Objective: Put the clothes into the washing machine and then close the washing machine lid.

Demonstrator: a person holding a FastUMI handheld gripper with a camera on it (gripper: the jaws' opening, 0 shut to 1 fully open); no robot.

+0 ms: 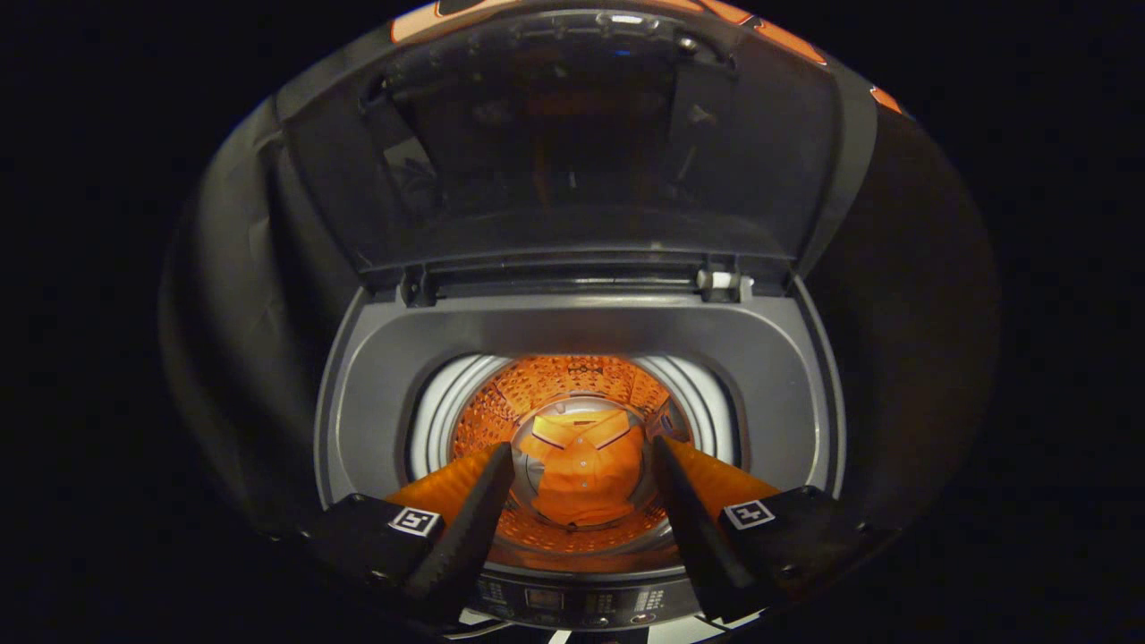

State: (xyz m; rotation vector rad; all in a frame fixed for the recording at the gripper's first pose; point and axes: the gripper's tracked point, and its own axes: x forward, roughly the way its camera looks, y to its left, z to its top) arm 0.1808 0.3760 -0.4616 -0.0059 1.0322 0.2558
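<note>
Gripper view: the gripper (pixel 581 465) hangs above the mouth of a top-loading washing machine (pixel 376 394), its two fingers spread apart with nothing between them. Beyond and below the fingers, an orange shirt (pixel 586 474) lies folded at the bottom of the drum (pixel 537 385), clear of the tub rim on all sides as far as can be seen. The lid (pixel 572 143) stands raised behind the opening, hinged at the rear edge, roughly upright and leaning slightly back. The control panel (pixel 572 601) sits just under the fingers at the near edge.

Judgement: loading appears complete; closing the lid is the step outstanding. To do it well, the fingers should rise past the opening, reach the lid's top free edge, and draw it forward and down in an arc about the hinge. The lid should be lowered under control, not dropped.
</note>
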